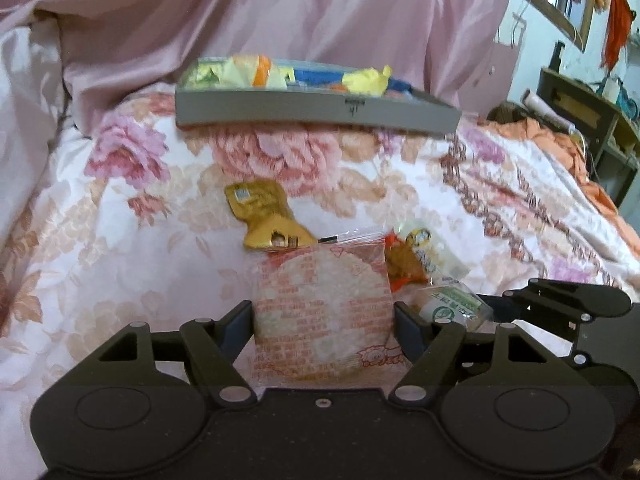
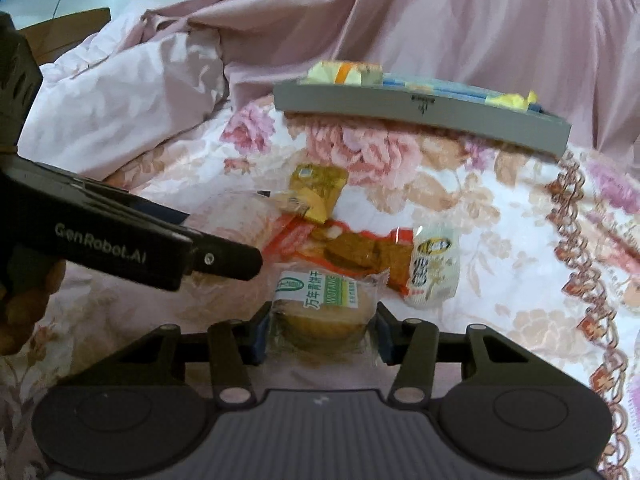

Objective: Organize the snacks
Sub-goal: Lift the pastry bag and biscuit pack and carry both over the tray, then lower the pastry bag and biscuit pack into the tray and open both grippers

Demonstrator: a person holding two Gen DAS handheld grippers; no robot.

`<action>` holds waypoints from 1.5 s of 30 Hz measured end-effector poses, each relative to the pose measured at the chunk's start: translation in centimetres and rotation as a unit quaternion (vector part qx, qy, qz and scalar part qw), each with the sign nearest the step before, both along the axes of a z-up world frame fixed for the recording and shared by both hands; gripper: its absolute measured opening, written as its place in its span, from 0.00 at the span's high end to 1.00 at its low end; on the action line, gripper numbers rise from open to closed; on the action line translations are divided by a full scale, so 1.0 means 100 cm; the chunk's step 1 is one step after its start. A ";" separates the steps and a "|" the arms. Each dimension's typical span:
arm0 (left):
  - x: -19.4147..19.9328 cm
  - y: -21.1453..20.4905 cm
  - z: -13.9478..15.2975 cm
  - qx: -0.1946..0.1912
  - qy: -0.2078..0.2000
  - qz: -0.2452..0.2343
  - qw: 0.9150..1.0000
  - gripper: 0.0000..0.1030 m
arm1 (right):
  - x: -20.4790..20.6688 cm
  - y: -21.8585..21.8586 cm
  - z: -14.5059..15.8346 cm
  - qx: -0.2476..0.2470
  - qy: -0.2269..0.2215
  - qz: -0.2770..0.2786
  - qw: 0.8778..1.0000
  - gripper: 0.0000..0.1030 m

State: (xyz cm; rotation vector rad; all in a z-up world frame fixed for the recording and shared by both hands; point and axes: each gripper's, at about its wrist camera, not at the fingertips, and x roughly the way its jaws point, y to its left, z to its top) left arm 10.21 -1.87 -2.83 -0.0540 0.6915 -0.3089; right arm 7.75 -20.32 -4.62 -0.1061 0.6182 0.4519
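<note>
The left gripper jaws grip the rice cracker; the right gripper jaws grip the biscuit. Both are probably light, brittle and slippery-wrapped: hold the edges gently.

The bed is spread with a woven floral cloth that has a soft satin sheen, and the pink drape behind it is smooth, shiny fabric. The tray looks like matt grey plastic. The rice cracker sits in clear, glossy film printed in red, its surface grainy underneath. The biscuit pack is clear, crinkly plastic too, with a green paper-like label. The gold packet has a foil shine. Both grippers are matt black plastic with small bright metal pins.
</note>
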 end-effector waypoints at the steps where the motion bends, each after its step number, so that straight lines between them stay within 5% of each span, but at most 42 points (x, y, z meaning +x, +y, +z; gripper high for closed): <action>1: -0.002 0.000 0.004 -0.005 -0.006 0.003 1.000 0.27 | -0.001 0.000 0.003 0.002 -0.007 -0.002 1.000 0.47; 14: 0.030 -0.002 0.060 -0.027 -0.069 0.031 0.997 0.27 | 0.001 -0.014 0.039 0.027 -0.093 -0.028 0.995 0.46; 27: 0.119 -0.018 0.119 -0.037 -0.134 0.032 0.990 0.27 | 0.076 -0.042 0.069 0.054 -0.168 -0.049 0.983 0.45; 32: 0.166 -0.031 0.125 -0.049 -0.117 0.043 0.991 0.27 | 0.116 -0.059 0.074 0.059 -0.196 -0.081 0.976 0.45; 45: 0.255 -0.090 0.095 -0.050 -0.055 0.047 0.996 0.27 | 0.191 -0.098 0.048 0.044 -0.185 -0.160 0.969 0.45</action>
